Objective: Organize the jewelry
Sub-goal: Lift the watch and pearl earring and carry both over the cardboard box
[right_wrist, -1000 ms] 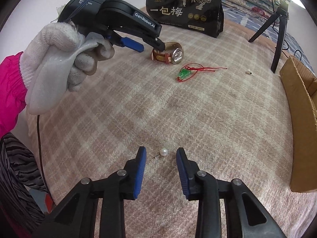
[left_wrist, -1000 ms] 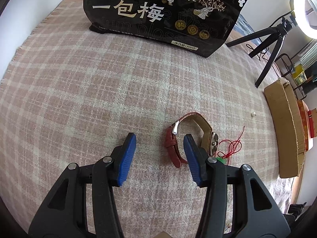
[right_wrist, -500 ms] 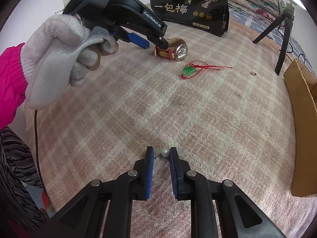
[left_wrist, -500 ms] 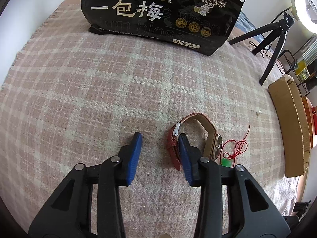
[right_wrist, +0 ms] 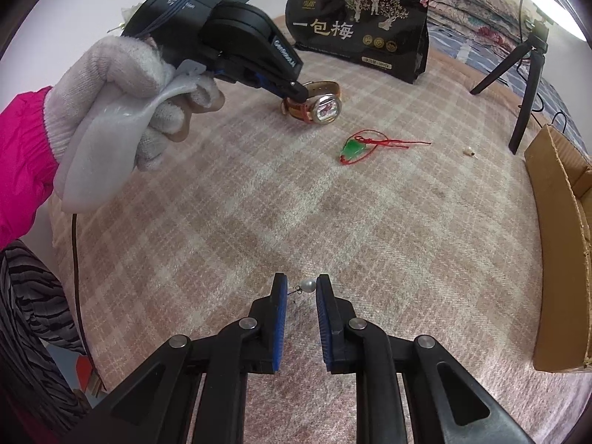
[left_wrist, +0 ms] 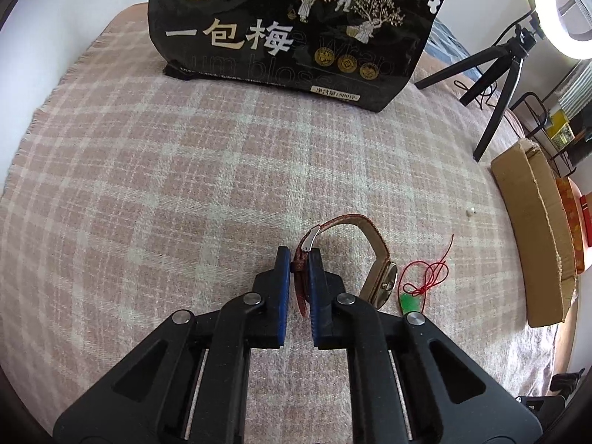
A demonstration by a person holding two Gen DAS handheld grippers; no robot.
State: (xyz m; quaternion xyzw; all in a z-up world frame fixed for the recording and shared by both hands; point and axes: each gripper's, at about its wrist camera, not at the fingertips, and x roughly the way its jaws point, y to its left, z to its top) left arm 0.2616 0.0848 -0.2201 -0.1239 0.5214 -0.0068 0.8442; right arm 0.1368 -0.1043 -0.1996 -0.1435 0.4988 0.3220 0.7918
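A watch (left_wrist: 383, 277) with a red-brown strap lies on the pink plaid blanket (left_wrist: 185, 185). My left gripper (left_wrist: 299, 259) is shut on the strap's buckle end. In the right wrist view the same left gripper (right_wrist: 298, 92), held by a white-gloved hand (right_wrist: 122, 74), pinches the watch (right_wrist: 325, 105). My right gripper (right_wrist: 301, 285) is shut on a pearl earring (right_wrist: 308, 285): the pearl sits against the right pad and its post points to the left pad. A green pendant on red cord (right_wrist: 351, 148) (left_wrist: 409, 301) lies right of the watch.
A second small pearl earring (right_wrist: 469, 151) (left_wrist: 470, 211) lies near the cardboard box (right_wrist: 562, 222) (left_wrist: 532, 229) at the right edge. A black snack bag (left_wrist: 296, 29) (right_wrist: 355, 26) stands at the back. A black tripod (left_wrist: 495, 74) stands at the back right.
The left jaws closed from wide apart onto the watch strap. The right jaws narrowed around the pearl earring. Neither hand shifted noticeably.
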